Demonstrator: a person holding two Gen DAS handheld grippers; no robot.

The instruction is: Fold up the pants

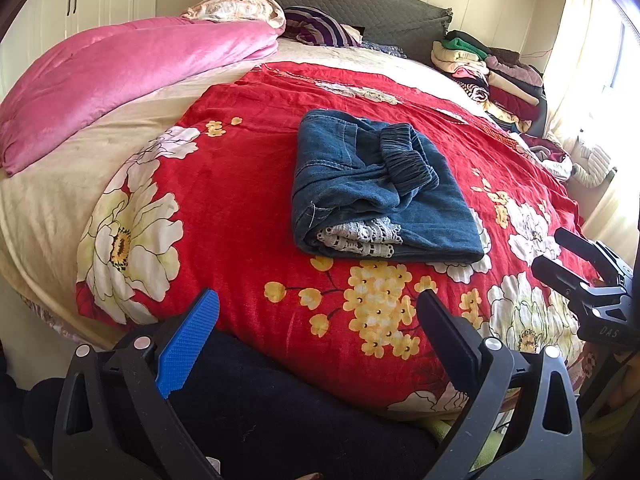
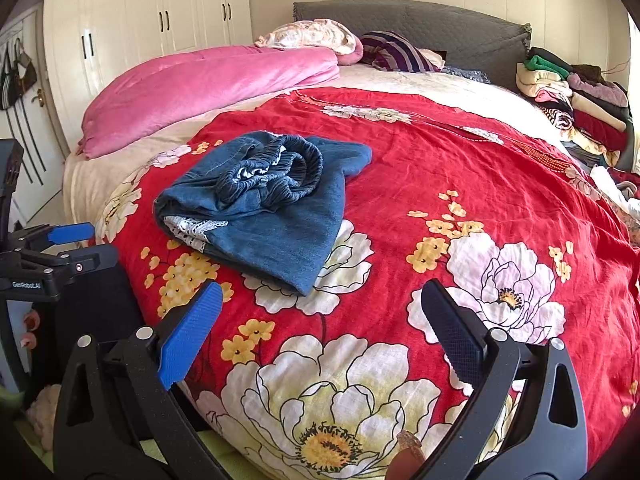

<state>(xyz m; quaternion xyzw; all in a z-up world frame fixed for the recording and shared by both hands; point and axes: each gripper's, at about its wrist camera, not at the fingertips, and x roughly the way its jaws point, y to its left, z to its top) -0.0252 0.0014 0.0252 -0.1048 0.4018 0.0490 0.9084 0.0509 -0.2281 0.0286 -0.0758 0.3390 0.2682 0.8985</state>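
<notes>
Blue denim pants lie folded into a compact bundle on the red floral blanket; the elastic waistband sits on top and white lace trim shows at the near edge. My left gripper hovers open near the bed's front edge, short of the pants, with nothing between its fingers. My right gripper is also open and empty, to the right of and nearer than the bundle. The right gripper appears at the right edge of the left wrist view; the left gripper shows at the left edge of the right wrist view.
A pink quilt lies along the far left of the bed. Pillows rest against a grey headboard. A stack of folded clothes fills the far right corner. White wardrobes stand behind.
</notes>
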